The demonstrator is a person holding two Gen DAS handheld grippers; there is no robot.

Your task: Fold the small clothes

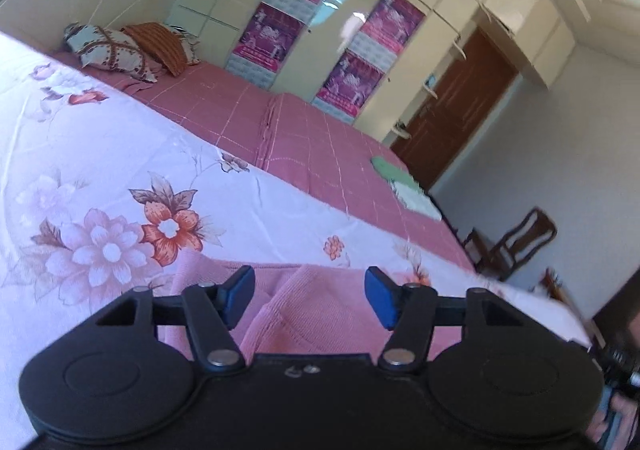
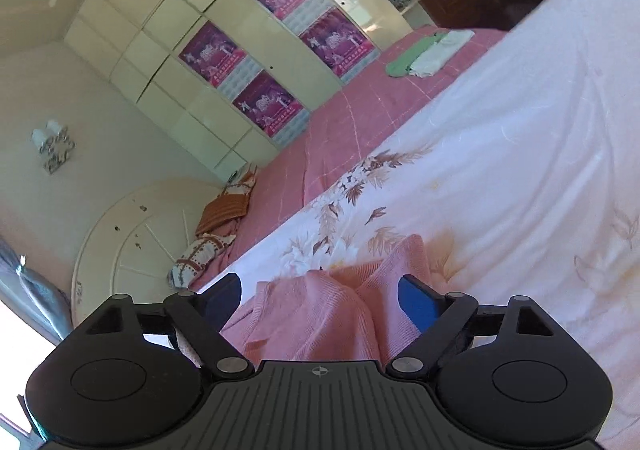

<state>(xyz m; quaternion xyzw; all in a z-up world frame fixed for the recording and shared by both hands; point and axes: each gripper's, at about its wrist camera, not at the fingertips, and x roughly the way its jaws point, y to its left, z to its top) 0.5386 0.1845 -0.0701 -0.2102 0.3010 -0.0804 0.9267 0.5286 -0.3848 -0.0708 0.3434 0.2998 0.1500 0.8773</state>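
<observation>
So there's this big bed with a white floral sheet (image 1: 120, 154) spread over a pink checked cover (image 1: 304, 138), a cream wardrobe (image 2: 168, 62) with purple posters along the far wall, and a couple of pillows (image 1: 108, 50) up by the headboard. A small pink knit garment (image 1: 320, 314) lies rumpled on the floral sheet right in front of the person, and some folded green and white cloths (image 2: 428, 50) sit well away on the pink cover. Both tongs are spread wide over the pink knit, the left gripper (image 1: 310, 296) and the right gripper (image 2: 320, 300) each with the fabric bunched between its blue pads but not pinched.
</observation>
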